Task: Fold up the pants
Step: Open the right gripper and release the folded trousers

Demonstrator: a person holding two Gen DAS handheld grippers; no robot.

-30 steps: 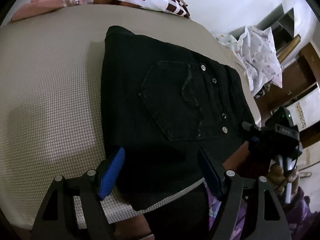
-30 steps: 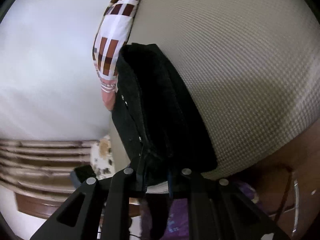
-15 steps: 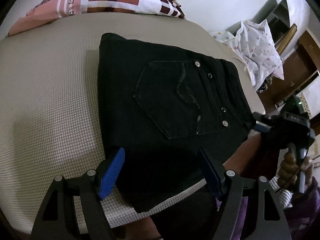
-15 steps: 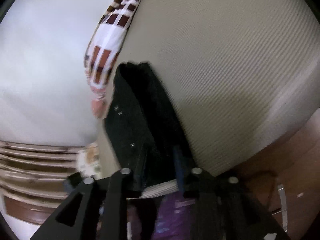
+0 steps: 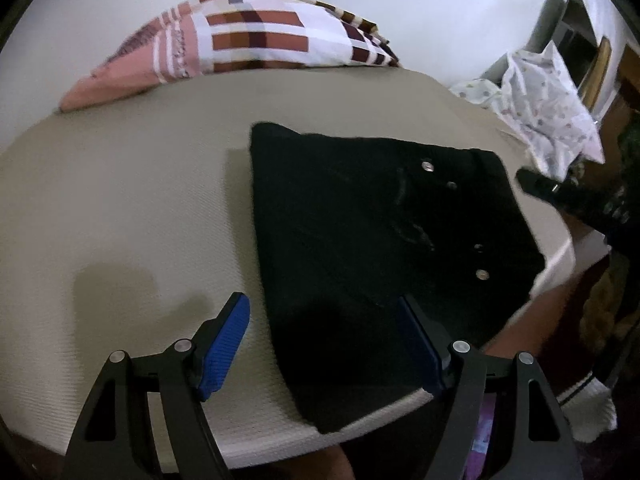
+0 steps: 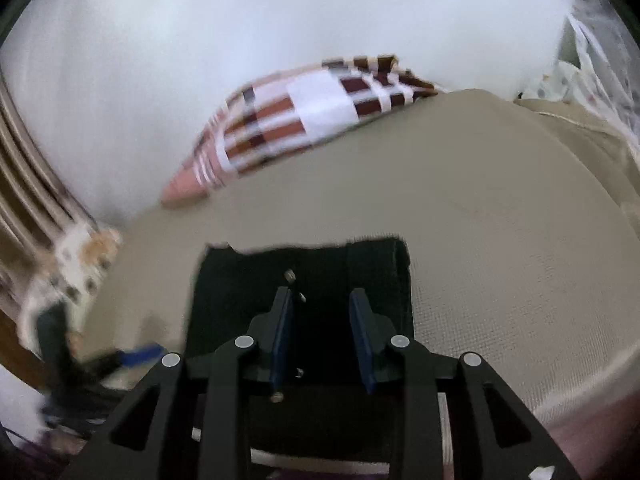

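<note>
While folded pants (image 5: 372, 240) lie on the bed (image 5: 132, 208) — both grippers' fingers (image 5: 224, 344) gape, empty.

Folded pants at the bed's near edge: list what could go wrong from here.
1. The folded black pants lie right at the bed's near edge, one corner over the rim; a nudge might drag them off.
2. Both tools look open and hold nothing: the left tool straddles the fabric's side edge, the right tool is above the top layer. Either could catch a layer and undo the fold.
3. The right view is blurred, so judging contact is unreliable.
</note>
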